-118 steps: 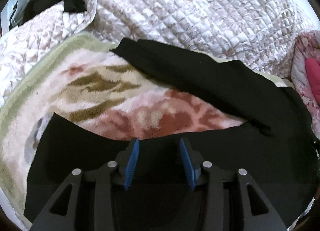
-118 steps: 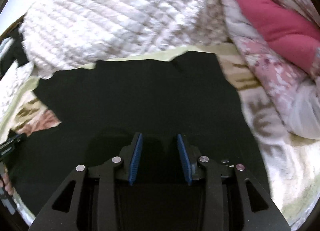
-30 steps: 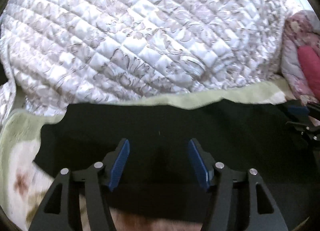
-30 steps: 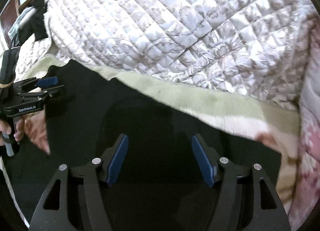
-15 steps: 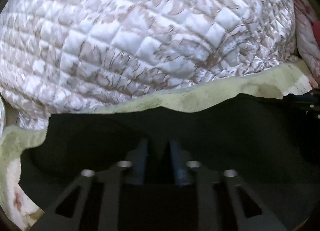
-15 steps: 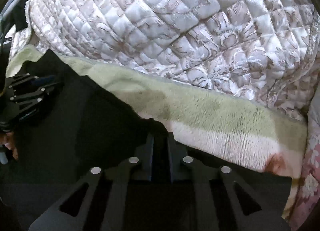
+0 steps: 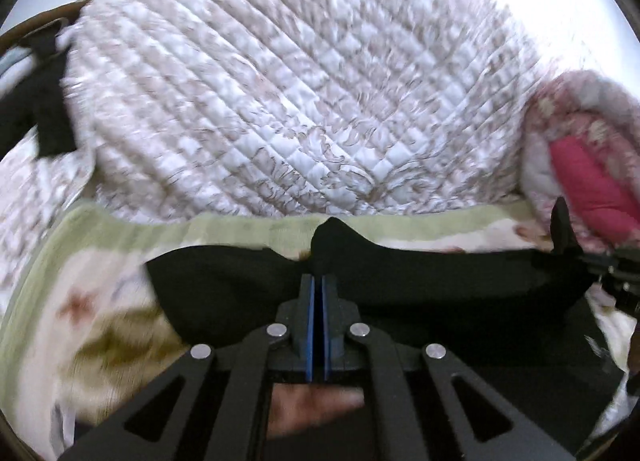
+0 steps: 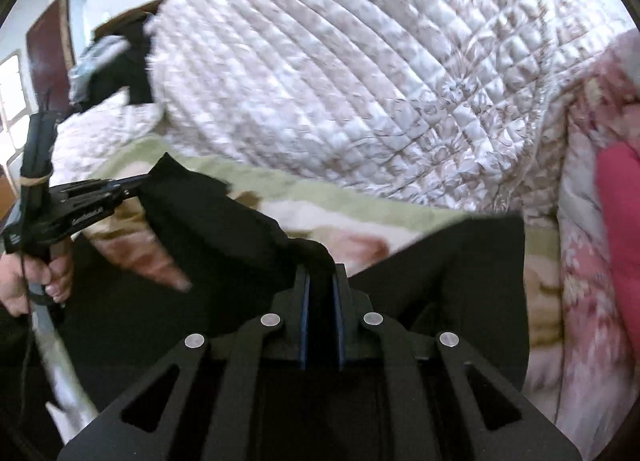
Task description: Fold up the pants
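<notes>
Pants (image 7: 440,281), black, on floral blanket (image 7: 100,321), far edge lifted. I hold left gripper (image 7: 319,285) and right gripper (image 8: 320,281) clenched on hem. Thin bite may slip; fold skews.

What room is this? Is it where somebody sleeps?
Probably a bedroom, on a bed. A big quilt is heaped up, a fuzzy blanket lies underneath the black pants, and a pink pillow sits beside.
</notes>
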